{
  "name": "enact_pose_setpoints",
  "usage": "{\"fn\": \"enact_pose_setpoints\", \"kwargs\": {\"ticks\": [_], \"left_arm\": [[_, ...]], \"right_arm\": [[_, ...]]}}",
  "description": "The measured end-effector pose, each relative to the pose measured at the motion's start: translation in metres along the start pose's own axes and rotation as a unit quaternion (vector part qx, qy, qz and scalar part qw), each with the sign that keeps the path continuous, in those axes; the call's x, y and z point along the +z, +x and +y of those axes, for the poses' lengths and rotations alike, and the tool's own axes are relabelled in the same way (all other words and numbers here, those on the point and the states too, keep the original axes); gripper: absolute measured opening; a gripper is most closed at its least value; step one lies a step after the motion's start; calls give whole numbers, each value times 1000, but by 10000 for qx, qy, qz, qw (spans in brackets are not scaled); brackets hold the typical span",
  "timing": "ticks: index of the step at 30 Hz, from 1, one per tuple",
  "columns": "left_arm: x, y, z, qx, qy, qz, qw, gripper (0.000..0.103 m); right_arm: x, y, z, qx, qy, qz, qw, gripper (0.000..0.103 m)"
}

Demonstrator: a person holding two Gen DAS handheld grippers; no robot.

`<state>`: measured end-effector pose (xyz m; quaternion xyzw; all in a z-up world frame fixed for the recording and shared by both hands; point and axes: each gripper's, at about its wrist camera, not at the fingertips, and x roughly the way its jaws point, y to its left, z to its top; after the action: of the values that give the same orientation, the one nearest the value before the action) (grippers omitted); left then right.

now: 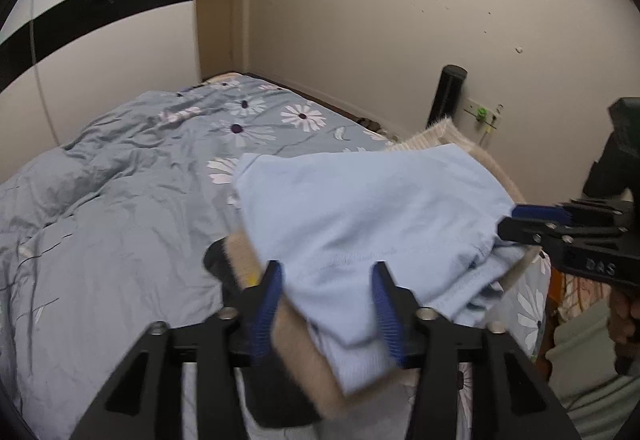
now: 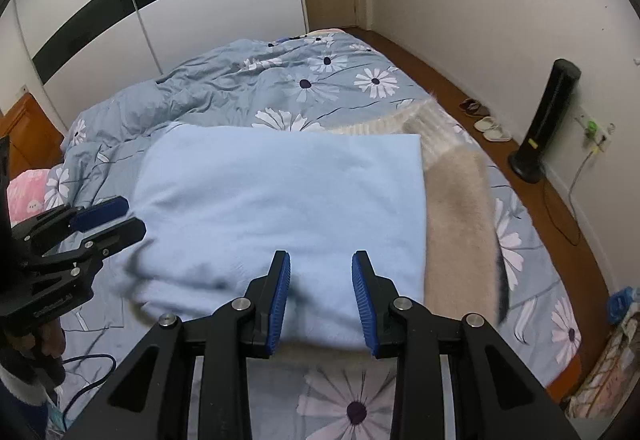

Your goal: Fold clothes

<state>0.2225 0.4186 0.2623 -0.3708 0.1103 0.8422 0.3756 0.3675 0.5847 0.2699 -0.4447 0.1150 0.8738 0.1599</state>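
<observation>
a folded pale blue cotton garment [image 2: 280, 200] lies on top of a fuzzy cream knitted sweater [image 2: 456, 224], both on the grey-blue daisy-print duvet [image 2: 248, 88] near its front edge, where we stand with a tong in each hand. our left gripper [image 1: 326, 300] has its blue-padded fingers apart on either side of the blue garment's near corner, with cloth between them but not visibly pinched; our right gripper [image 2: 320, 292] sits with its fingers apart over the garment's near hem, touching nothing that we can make out. we judge the blue cloth light, soft and limp: it will sag and slide off the sweater if lifted by one corner, so we would take it at two corners of a hem or along the doubled fold, where the layers give more to bite. the sweater looks thicker and clingier, and may drag along with it. the far half of the duvet, toward the white wardrobe with the black stripe [image 2: 160, 0], is rumpled but open for spreading; to the right of the duvet the edge drops to a wooden floor [image 2: 448, 80] with a black tower fan [image 2: 548, 120] well apart.
</observation>
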Motion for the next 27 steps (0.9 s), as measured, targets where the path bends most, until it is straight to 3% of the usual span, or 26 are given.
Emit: {"fn": "enact_pose_setpoints", "kwargs": {"ticks": [4,10,13,18,20,27], "left_arm": [[-22,-7,-3,139,-122,242,9995,69],[-53,2,-13,69,-238,668,9975,80],[-60,10,-16,147,-240,765,9967,86],[-68,24,-16,210,-369,827,9957,102],[-70,27,-16,226,-411,824,9955,103],[-77,39,-12,191,-611,813,9946,103]], "right_arm": [[-27,-14,18,-88,78,363,9993,40],[-56,9,28,-218,136,828,9962,42],[-64,16,26,-199,269,926,9951,56],[-72,21,30,-261,269,1028,9940,61],[-69,25,33,-265,216,1032,9941,71],[-63,36,33,-442,202,1064,9931,75]]}}
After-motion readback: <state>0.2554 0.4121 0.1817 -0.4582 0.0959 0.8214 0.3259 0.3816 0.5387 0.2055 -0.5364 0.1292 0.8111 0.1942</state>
